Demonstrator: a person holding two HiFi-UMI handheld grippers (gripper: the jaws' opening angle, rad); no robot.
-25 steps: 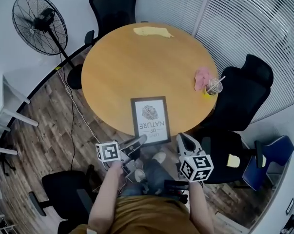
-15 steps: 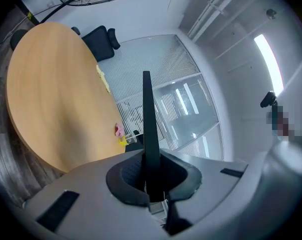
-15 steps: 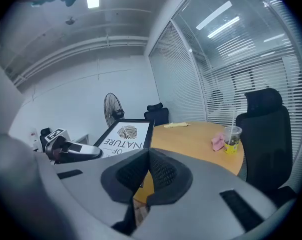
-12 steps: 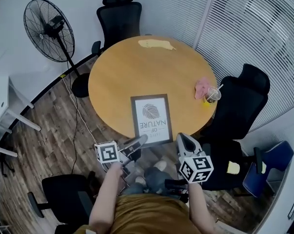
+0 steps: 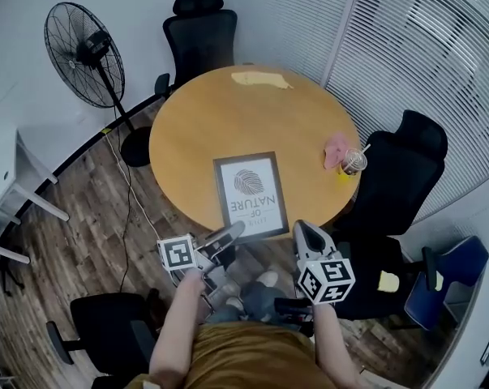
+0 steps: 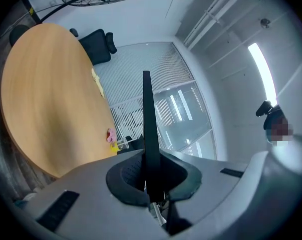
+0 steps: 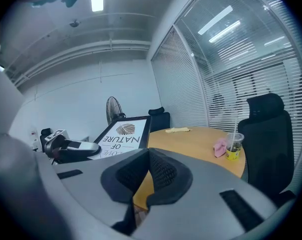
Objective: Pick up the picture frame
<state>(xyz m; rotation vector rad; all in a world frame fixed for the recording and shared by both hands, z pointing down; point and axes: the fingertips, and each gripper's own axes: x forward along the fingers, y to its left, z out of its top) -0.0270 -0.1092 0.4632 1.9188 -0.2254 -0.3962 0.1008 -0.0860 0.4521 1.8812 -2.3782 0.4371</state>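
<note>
The picture frame is black with a white print of a fingerprint and lettering. It lies flat near the front edge of the round wooden table. The right gripper view also shows the picture frame. My left gripper hangs just below the table's edge, off the frame's near left corner, jaws shut and not on the frame. My right gripper is off the near right corner, jaws together and holding nothing. Neither touches the frame.
A plastic cup with a straw and a pink cloth sit at the table's right edge, a yellow cloth at the far side. Black office chairs ring the table. A standing fan is at the left.
Both grippers have risen a little toward the table's edge. The frame has stayed flat on the table, and both jaws have stayed together.
</note>
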